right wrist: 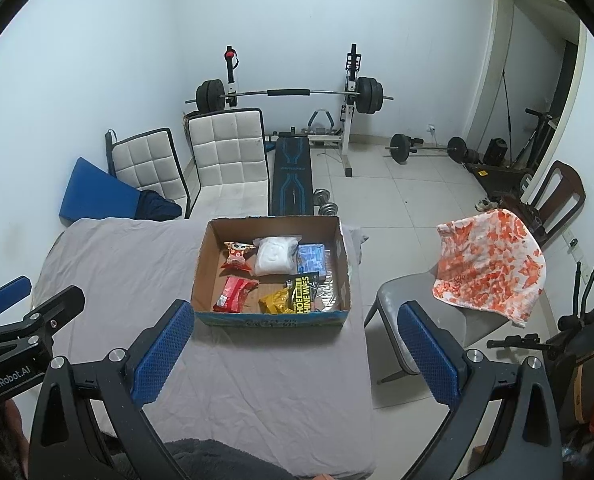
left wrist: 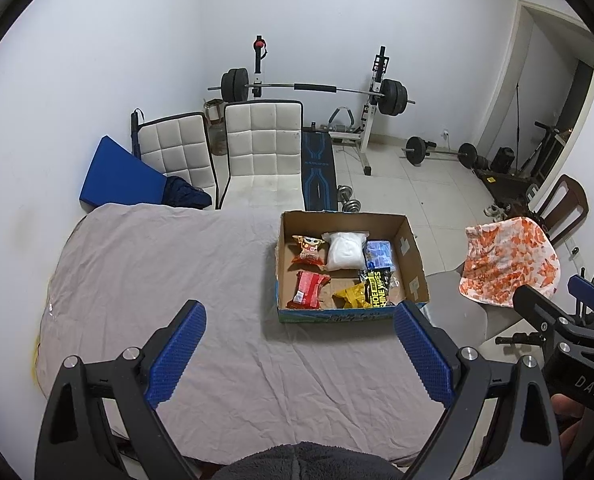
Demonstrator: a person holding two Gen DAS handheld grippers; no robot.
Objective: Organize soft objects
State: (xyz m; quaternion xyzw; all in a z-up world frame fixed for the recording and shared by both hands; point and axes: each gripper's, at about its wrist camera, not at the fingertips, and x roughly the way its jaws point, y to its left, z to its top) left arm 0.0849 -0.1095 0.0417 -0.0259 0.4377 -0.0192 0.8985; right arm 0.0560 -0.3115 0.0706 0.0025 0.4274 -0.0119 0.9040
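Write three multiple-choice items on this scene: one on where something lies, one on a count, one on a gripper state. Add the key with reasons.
1. Where does the white pack lie in the box?
A. back row, middle
B. front left corner
C. outside it

2. How many packs are in the box?
A. three
B. six
C. nine

3. How is the right gripper?
A. shut on a pack
B. shut, empty
C. open, empty

Key:
1 A, it sits between the cartoon snack and the blue pack at the far side.
2 B, three lie behind and three in front.
3 C, its blue pads stand wide apart over the sheet with nothing between them.
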